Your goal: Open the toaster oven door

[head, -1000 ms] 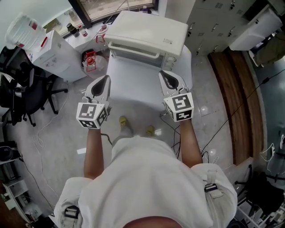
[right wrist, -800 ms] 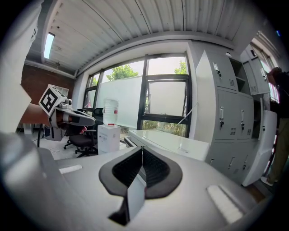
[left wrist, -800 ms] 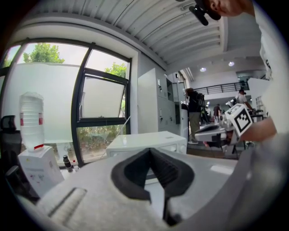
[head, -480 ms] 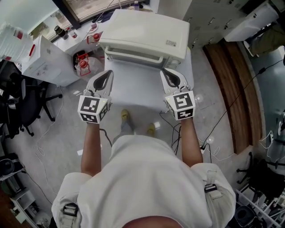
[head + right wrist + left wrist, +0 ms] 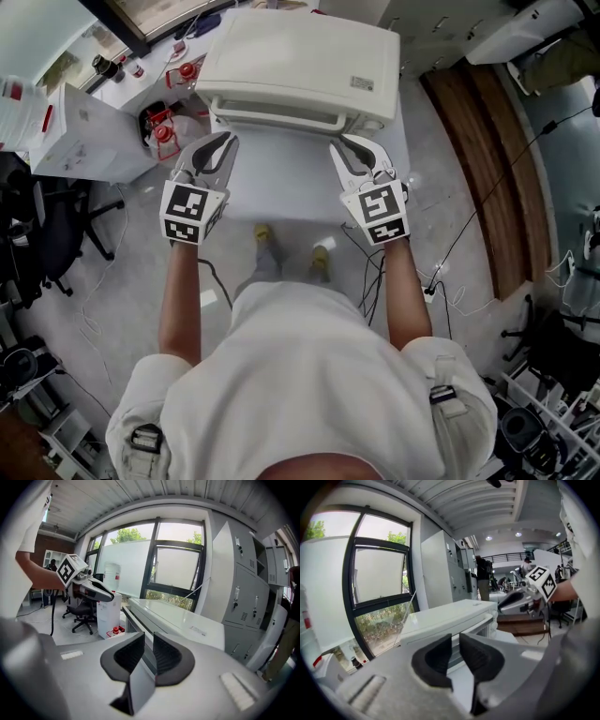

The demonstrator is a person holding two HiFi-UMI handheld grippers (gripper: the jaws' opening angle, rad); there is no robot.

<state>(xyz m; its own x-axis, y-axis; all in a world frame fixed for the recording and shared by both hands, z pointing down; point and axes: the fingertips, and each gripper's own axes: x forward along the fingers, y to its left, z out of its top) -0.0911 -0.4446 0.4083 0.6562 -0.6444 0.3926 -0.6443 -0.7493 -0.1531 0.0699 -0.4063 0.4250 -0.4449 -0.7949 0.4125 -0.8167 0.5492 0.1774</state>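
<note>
Left gripper (image 5: pixel 223 142) and right gripper (image 5: pixel 349 143) neared toaster oven (image 5: pixel 300 56) ahead, empty jaws just parting.

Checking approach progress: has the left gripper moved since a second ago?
Yes: the left gripper has moved closer to the toaster oven handle; its jaws have just been opening, nothing between them.
</note>
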